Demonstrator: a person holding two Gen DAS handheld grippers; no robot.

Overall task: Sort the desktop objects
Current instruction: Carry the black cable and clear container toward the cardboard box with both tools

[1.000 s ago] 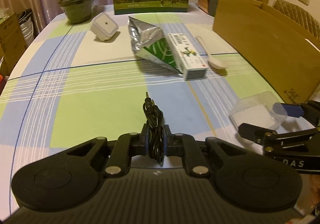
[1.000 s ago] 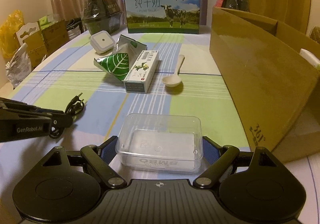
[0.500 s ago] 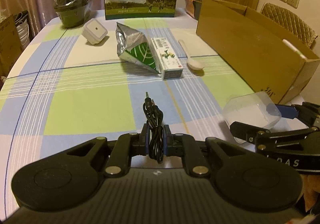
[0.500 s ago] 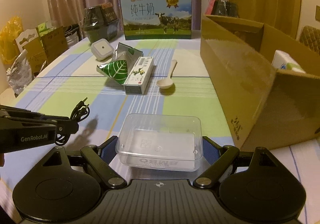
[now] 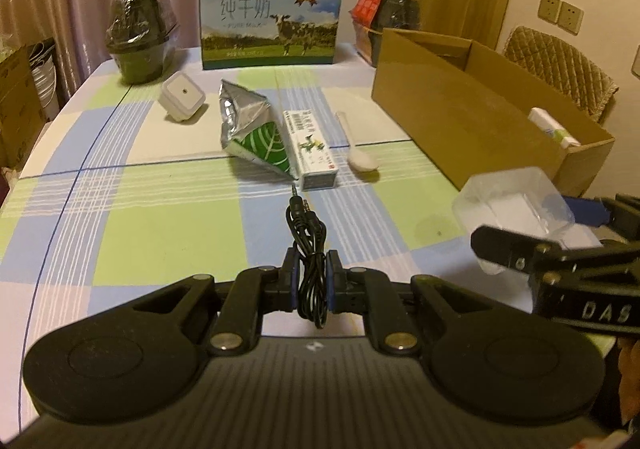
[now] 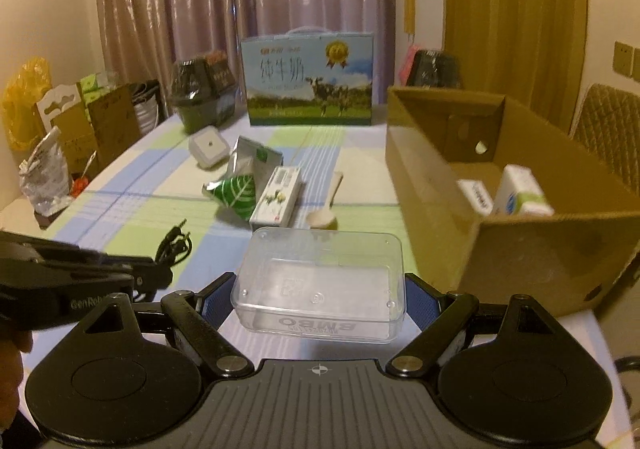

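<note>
Jaws of the left gripper (image 5: 311, 281) are pinched nearly together on a bundled black cable (image 5: 307, 249), gripped mid-coil so its plugs stick out forward and nothing dangles. Both grippers hang above the bench (image 5: 160, 217), probably for carrying to the box (image 6: 516, 249). Ahead on the checked cloth, left to right, lie a white cube (image 5: 182, 97), a foil pouch (image 5: 252, 129), a carton (image 5: 314, 149) touching it, and a spoon (image 5: 358, 149). Jaws of the right gripper (image 6: 319, 297) stand wide, clamped on the short ends of a clear tub (image 6: 320, 281), held level, empty and see-through. On the right, the open cardboard box already holds two small white packets (image 6: 516, 193).
</note>
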